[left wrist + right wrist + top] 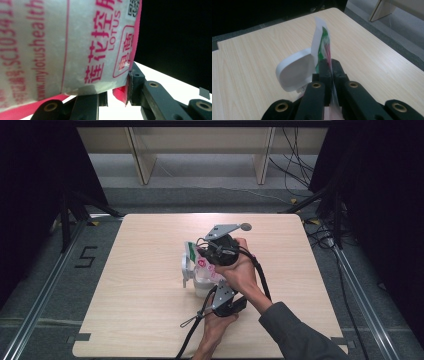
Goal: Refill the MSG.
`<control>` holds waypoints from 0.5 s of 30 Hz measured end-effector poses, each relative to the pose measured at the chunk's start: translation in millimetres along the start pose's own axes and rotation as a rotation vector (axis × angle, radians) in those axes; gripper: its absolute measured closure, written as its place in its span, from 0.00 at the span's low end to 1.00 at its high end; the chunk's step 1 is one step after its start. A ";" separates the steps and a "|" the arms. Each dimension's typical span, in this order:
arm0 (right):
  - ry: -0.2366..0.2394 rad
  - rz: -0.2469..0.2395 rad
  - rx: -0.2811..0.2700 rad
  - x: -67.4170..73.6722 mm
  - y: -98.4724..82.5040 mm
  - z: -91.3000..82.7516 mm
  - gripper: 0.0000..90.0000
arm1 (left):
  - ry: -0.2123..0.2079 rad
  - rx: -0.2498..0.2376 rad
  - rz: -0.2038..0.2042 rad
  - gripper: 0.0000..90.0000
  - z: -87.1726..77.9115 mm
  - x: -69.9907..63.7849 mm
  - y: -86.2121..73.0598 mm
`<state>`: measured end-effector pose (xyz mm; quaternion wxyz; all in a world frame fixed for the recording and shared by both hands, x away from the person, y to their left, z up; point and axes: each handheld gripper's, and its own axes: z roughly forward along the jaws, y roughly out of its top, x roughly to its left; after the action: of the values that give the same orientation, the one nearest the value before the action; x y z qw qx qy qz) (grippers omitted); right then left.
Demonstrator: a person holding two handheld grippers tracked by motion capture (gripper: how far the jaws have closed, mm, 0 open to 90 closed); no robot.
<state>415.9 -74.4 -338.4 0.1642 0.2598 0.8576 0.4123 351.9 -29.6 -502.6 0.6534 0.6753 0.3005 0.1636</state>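
Pouch (201, 262) sits pretty much dead centre on the table (140, 310), standing up tall with its long axis running bottom to top. It's white plastic with pink print and a green patch near the top, and it looks like it's parked in or right against a white tub (192, 279) whose flip lid (294, 72) stands open beside it.

Right gripper (329, 65) has its jaws shut tight on the thin top edge of the pouch, pinching the flat seal so the film sticks up above the fingertips. Left gripper (113, 85) comes in lower down from the near side and is clamped on the pouch's bottom corner, where the pink edge folds between the pads. So both tools hold the same bag, one high, one low, and the hands nearly touch in the high view.

What the next move hinges on: the top seal lies straight ahead of the right gripper, edge-on, while the body of the bag hangs down toward the left one. Probably a tear or a tip-out into the tub, though that's a guess.

Room-wise there's bare wood on all sides, and the table edges are well away. Lid is the only thing close enough to bump.
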 end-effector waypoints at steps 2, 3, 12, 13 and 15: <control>-0.002 -0.009 0.012 1.2 -0.1 0.6 1.00 | 0.002 0.000 0.002 0.82 -0.4 0.1 0.3; -0.009 -0.002 -0.003 1.3 -0.1 0.7 1.00 | 0.004 0.001 0.003 0.82 -0.6 0.0 0.4; -0.008 0.008 0.003 2.4 -0.4 0.1 1.00 | -0.004 -0.013 -0.002 0.82 0.9 -1.2 0.2; -0.001 -0.019 0.006 0.8 -0.2 0.4 1.00 | -0.002 -0.011 -0.002 0.82 0.9 -1.3 0.1; 0.001 0.010 0.008 2.4 -0.3 -0.4 1.00 | -0.004 -0.013 -0.001 0.82 0.6 -1.0 0.7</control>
<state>413.7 -73.5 -338.5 0.1607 0.2644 0.8581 0.4098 351.7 -30.7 -501.8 0.6585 0.6710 0.2986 0.1640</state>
